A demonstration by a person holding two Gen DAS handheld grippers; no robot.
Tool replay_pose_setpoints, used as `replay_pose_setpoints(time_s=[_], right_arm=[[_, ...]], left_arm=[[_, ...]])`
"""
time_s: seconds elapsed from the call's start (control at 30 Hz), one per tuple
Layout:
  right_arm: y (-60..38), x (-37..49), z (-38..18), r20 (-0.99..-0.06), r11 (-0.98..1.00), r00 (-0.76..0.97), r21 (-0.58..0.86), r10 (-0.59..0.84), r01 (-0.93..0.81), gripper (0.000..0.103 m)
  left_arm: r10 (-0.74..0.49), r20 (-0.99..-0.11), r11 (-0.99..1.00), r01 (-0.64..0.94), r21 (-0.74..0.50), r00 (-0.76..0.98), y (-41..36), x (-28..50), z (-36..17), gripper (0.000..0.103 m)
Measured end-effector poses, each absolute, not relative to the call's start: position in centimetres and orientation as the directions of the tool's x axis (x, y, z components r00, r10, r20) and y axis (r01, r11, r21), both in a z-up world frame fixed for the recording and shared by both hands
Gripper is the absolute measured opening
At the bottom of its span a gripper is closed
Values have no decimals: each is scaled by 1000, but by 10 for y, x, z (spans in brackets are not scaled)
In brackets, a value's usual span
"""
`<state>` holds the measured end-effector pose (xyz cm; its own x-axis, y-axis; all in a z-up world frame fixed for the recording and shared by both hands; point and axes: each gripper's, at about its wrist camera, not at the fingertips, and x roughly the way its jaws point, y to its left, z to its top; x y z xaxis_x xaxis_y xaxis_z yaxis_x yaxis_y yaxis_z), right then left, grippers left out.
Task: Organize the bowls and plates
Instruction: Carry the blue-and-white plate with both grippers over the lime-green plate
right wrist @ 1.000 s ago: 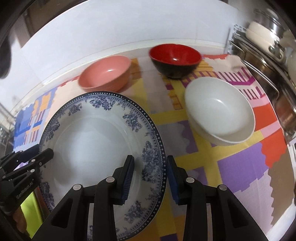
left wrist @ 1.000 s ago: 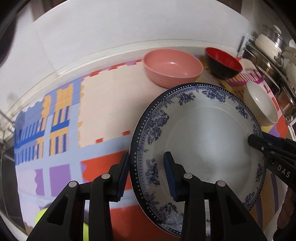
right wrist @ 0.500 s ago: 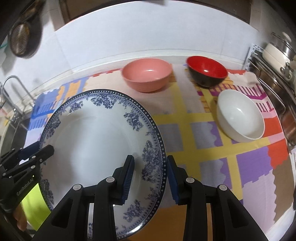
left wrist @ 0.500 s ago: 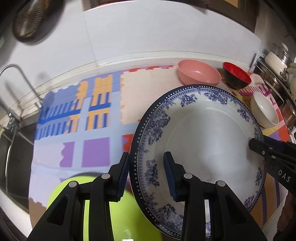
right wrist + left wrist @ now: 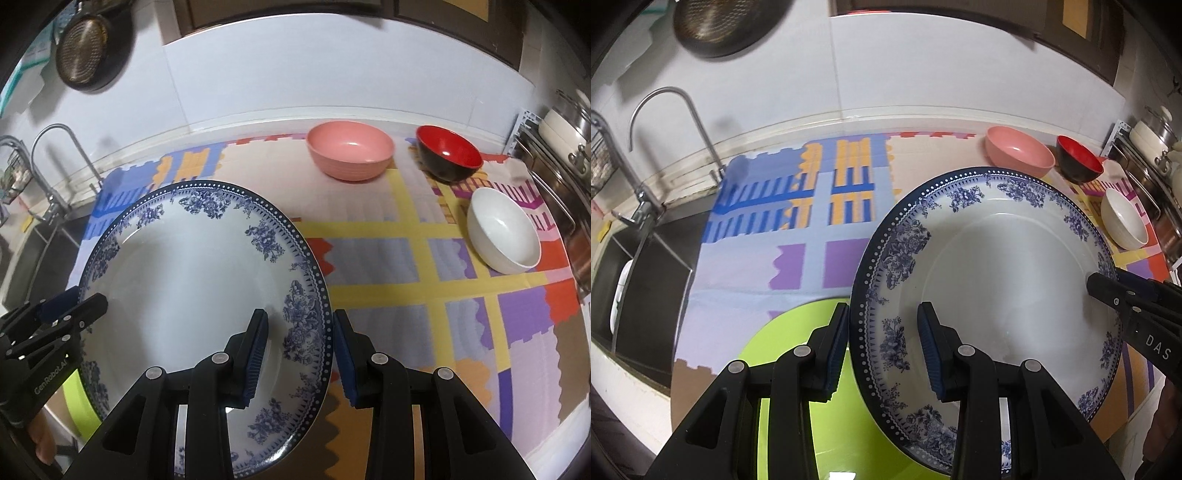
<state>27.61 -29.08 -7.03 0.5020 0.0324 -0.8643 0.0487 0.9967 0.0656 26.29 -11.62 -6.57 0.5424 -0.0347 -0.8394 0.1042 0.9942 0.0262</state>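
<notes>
the left gripper pinches the left rim of the blue-and-white plate, one blue pad under the rim and one on the white face. the right gripper clamps the opposite rim of the same plate in the same way, its pads either side of the dotted edge. the plate is held between the two, off the counter and tilted. directly beneath its left part lies a lime green plate, flat on the mat near the front edge of the counter; in the right wrist view only a sliver of it shows.

the counter is covered by a patchwork mat of purple, yellow, orange, blue and pale blocks with toothed borders. farther back on it stand three bowls, well apart from the held plate: a white bowl toward the right, tipped a little, a red-and-black bowl behind it, and a pink bowl to the left of that one, near the back wall.

to the left the mat ends at a dark sink with a curved steel faucet. a white panelled wall runs behind, with a dark pan hanging on it. at the far right a metal rack holds pots.
</notes>
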Motion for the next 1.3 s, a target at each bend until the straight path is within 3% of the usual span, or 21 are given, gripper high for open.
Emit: replay_pose_setpoints(time_s=[0.8, 1.3], right_arm=[[-177, 264, -88, -895, 997, 440, 69, 74, -27, 37], [-157, 259, -113, -932, 999, 359, 53, 51, -5, 37]], left_arm=[[15, -877, 999, 22, 29, 480, -5, 233, -77, 37], [-6, -917, 999, 51, 16, 400, 14, 230, -107, 37]])
